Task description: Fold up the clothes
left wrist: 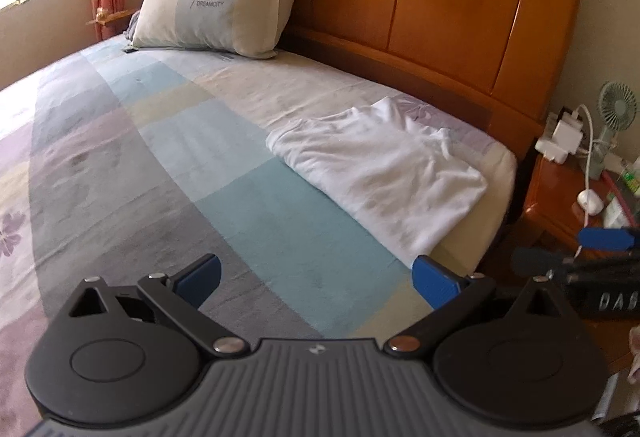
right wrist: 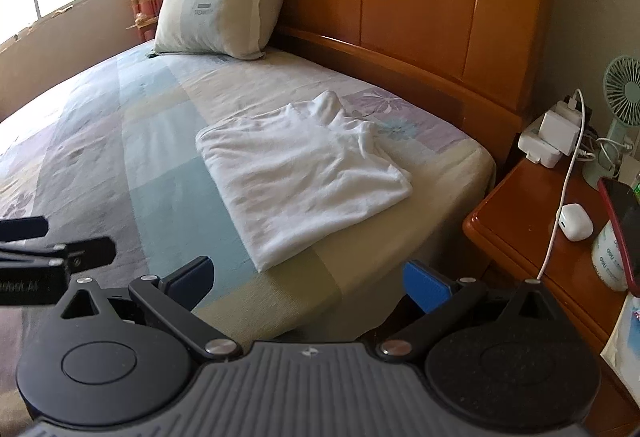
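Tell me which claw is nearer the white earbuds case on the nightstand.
Right. The right claw hangs over the bed's edge beside the nightstand, with the earbuds case close to its right; the left claw sits farther left over the bed.

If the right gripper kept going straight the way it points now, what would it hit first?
Most likely the near edge of the folded white garment on the bed. The open right gripper holds nothing, and nothing lies between; depth is uncertain.
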`<state>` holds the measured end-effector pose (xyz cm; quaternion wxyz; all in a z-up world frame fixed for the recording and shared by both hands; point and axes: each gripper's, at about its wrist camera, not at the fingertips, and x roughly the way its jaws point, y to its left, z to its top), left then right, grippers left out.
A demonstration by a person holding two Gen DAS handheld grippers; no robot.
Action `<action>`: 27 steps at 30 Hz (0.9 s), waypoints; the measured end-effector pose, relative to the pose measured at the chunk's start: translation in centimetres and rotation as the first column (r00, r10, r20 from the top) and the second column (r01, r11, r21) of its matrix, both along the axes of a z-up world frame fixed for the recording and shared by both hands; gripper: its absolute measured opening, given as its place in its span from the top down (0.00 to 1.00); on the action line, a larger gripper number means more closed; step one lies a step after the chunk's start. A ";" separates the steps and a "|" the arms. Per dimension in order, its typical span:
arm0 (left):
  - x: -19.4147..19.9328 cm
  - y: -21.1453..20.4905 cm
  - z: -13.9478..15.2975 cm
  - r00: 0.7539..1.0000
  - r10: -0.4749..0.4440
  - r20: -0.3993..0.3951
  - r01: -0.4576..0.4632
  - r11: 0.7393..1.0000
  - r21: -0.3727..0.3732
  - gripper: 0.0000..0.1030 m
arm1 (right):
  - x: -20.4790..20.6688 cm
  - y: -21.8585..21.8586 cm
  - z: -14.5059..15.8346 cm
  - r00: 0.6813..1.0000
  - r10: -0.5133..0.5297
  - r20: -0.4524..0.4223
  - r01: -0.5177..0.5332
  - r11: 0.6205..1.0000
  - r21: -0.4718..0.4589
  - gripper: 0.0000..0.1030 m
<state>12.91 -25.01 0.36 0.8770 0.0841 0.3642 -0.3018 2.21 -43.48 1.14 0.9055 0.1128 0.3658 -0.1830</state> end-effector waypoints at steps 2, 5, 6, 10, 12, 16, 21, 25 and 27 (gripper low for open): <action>-0.2 0.1 0.1 1.000 -0.002 -0.008 0.002 1.000 -0.013 0.01 | -0.4 0.4 0.2 1.000 0.000 0.002 0.000 1.000 -0.006 0.00; -0.5 0.2 0.0 1.000 -0.009 -0.015 0.008 1.000 -0.009 0.01 | -0.9 1.1 0.5 1.000 0.001 0.004 -0.001 1.000 -0.014 0.00; -0.5 0.1 -0.1 1.000 -0.009 -0.012 0.009 1.000 -0.006 0.01 | -1.0 1.2 0.6 1.000 0.002 0.005 -0.002 1.000 -0.015 0.00; -0.7 0.0 0.0 1.000 -0.023 -0.011 0.023 1.000 -0.005 0.01 | -1.0 1.2 0.6 1.000 0.001 0.004 -0.001 1.000 -0.012 0.00; -0.8 -0.2 0.0 1.000 -0.023 -0.007 0.023 1.000 0.001 0.01 | -1.1 1.2 0.6 1.000 0.000 0.007 0.000 1.000 -0.012 0.00; -0.7 -0.4 -0.1 1.000 -0.018 -0.002 0.018 1.000 0.007 0.01 | -1.0 0.9 0.5 1.000 -0.006 0.011 0.006 1.000 -0.007 0.00; -0.5 -0.5 0.0 1.000 -0.016 -0.004 0.016 1.000 0.008 0.01 | -0.9 0.6 0.4 1.000 -0.011 0.010 0.011 1.000 0.003 0.00; -0.3 -0.7 0.0 1.000 -0.022 -0.008 0.022 1.000 0.008 0.01 | -0.7 0.5 0.2 1.000 -0.010 0.005 0.010 1.000 0.003 0.00; -0.2 -0.9 0.0 1.000 -0.024 -0.009 0.024 1.000 0.010 0.01 | -0.6 0.5 0.2 1.000 -0.010 0.003 0.010 1.000 0.005 0.00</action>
